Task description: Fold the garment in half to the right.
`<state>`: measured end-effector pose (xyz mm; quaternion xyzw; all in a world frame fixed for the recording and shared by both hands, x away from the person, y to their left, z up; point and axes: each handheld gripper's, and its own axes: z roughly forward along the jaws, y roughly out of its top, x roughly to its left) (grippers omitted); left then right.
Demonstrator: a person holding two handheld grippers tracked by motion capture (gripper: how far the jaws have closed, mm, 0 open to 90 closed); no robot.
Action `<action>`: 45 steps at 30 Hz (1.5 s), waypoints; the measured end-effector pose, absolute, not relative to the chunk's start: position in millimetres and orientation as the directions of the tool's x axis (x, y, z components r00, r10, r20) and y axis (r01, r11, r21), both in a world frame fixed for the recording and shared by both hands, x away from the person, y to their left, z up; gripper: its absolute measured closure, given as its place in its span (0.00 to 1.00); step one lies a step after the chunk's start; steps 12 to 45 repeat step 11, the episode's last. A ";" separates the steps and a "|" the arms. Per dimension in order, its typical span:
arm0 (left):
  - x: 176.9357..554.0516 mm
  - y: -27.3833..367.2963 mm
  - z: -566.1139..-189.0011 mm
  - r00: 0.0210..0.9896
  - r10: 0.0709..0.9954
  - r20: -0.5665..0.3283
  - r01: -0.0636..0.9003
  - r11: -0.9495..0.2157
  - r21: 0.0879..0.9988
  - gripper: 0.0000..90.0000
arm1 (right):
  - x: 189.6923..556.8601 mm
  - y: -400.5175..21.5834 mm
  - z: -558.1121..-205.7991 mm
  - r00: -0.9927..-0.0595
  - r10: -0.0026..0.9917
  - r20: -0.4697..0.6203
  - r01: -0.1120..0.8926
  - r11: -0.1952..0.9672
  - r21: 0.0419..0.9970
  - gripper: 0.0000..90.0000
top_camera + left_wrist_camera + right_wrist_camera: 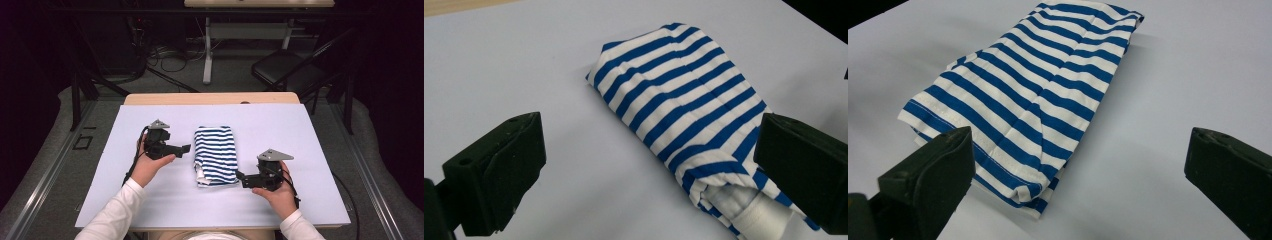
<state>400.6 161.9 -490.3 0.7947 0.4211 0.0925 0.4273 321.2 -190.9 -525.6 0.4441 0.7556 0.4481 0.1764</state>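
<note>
A folded blue-and-white striped garment (216, 155) lies in the middle of the pale sheet on the table (280, 125). My left gripper (186, 148) is just left of it, jaws pointing at its left edge. In the left gripper view the jaws stand wide apart with nothing between them, the garment (679, 100) ahead and its white folded end at the lower right. My right gripper (240, 176) sits at the garment's near right corner, open. In the right gripper view the garment (1038, 95) lies ahead, its near corner close to the left jaw, apart from it.
The table's wooden far edge (210, 98) shows beyond the sheet. Behind the table are a black chair (290, 70), a white desk leg (207, 55) and cables on the floor. Bare sheet lies on both sides of the garment.
</note>
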 end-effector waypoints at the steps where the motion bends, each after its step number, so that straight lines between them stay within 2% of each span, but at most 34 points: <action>1: 397.3 163.0 -492.1 0.630 0.747 -0.214 0.587 -0.277 0.761 0.00 | 321.0 -191.2 -525.7 -0.541 0.830 0.134 0.516 0.201 0.833 0.00; 11: 386.0 171.4 -503.7 0.632 0.740 -0.230 0.589 -0.266 0.763 0.00 | 322.7 -192.9 -529.6 -0.537 0.834 0.131 0.523 0.207 0.827 0.00; 45: 386.0 171.4 -503.7 0.632 0.740 -0.230 0.589 -0.266 0.763 0.00 | 322.7 -192.9 -529.6 -0.537 0.834 0.131 0.523 0.207 0.827 0.00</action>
